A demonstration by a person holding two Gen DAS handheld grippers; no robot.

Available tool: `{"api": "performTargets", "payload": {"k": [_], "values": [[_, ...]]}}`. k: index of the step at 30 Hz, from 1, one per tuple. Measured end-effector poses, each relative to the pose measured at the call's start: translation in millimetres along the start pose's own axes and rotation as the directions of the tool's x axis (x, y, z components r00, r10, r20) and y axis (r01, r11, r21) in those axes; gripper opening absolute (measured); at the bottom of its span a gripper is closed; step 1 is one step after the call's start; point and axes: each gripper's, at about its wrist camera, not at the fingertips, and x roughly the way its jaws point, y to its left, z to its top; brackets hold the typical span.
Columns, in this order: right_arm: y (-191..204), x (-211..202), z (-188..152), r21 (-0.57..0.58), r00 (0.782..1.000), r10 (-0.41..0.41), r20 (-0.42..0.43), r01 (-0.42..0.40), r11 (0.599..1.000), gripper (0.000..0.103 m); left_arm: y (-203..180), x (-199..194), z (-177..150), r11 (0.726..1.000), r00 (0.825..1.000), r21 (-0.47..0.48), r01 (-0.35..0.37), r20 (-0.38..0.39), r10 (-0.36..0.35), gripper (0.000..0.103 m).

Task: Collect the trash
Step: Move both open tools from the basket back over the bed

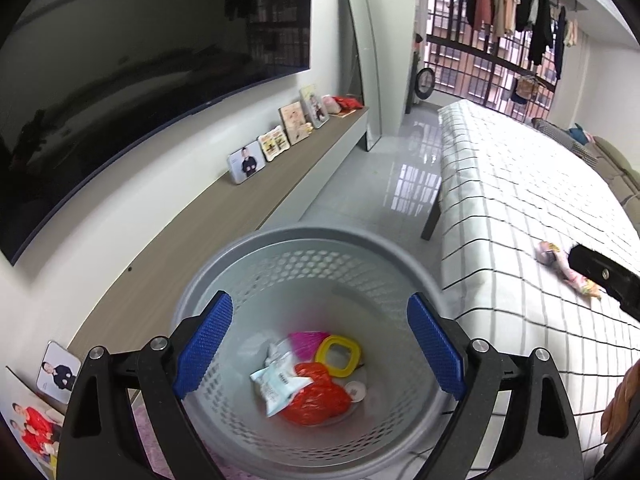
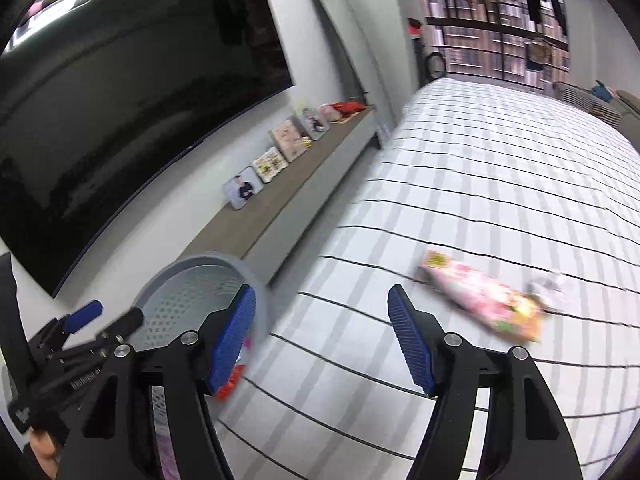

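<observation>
The pink, crumpled snack wrapper with a yellow printed end [image 1: 568,270] lies on the white bed with thin black grid lines [image 1: 520,184], well apart from the round grey perforated plastic basket [image 1: 304,240] and to its right in the left wrist view. The left tool [image 1: 320,344] hangs directly above the basket's mouth, tilted down into it, its blue pads spread wide with nothing between them. In the basket lie a red plastic bag [image 1: 320,398], a white packet [image 1: 276,384] and a yellow ring [image 1: 338,355]. The dark body of the other tool crosses over the wrapper's near end.

In the right wrist view the wrapper [image 2: 484,296] lies beyond the basket [image 2: 200,264], ahead and to the right of the right tool [image 2: 322,340]. Its long axis runs slantwise, from upper left to lower right. The right tool's fingers stand apart and empty, angled down at the bed [image 2: 480,168]. The right hand looks the nearer one; it probably needs to swing right to straddle the wrapper across its narrow width.
</observation>
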Motion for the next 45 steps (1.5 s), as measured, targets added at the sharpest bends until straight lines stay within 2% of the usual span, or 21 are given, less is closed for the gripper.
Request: {"api": "performTargets", "payload": {"k": [12,18,28,36,43,44,45], "values": [[-111.5,-43.2,-25.4,0.145,0.988,-0.153,0.005,0.151,0.978,0.066,-80.7,-5.1,8.0,0.992,0.996,0.086,0.091,-0.013,-0.090,0.088],[-152.3,-43.7,-29.8,0.159,0.982,-0.188,-0.028,0.190,0.969,0.066,-116.0,-0.1,2.2,0.985,0.992,0.123,0.123,-0.047,-0.118,0.088],[-174.0,-10.0,-11.7,0.100,0.979,-0.178,-0.099,0.187,0.977,0.066,-147.9,5.4,-8.4,0.980,0.990,0.151,0.132,-0.078,-0.121,0.088],[-173.6,13.9,1.9,0.070,0.975,-0.192,-0.111,0.200,0.977,0.066,-160.6,7.1,-11.0,0.975,0.989,0.178,0.130,-0.088,-0.116,0.088],[-176.3,27.5,-2.4,0.066,0.970,-0.211,-0.125,0.220,0.973,0.066,-169.6,10.0,-14.0,0.973,0.988,0.189,0.130,-0.104,-0.112,0.088],[-176.2,29.3,-2.4,0.070,0.970,-0.208,-0.126,0.218,0.973,0.063,-171.2,10.7,-13.3,0.973,0.988,0.191,0.131,-0.104,-0.112,0.088],[-176.4,30.0,-2.7,0.075,0.971,-0.201,-0.126,0.212,0.974,0.054,-172.8,10.9,-13.3,0.973,0.988,0.192,0.131,-0.105,-0.112,0.088]]}}
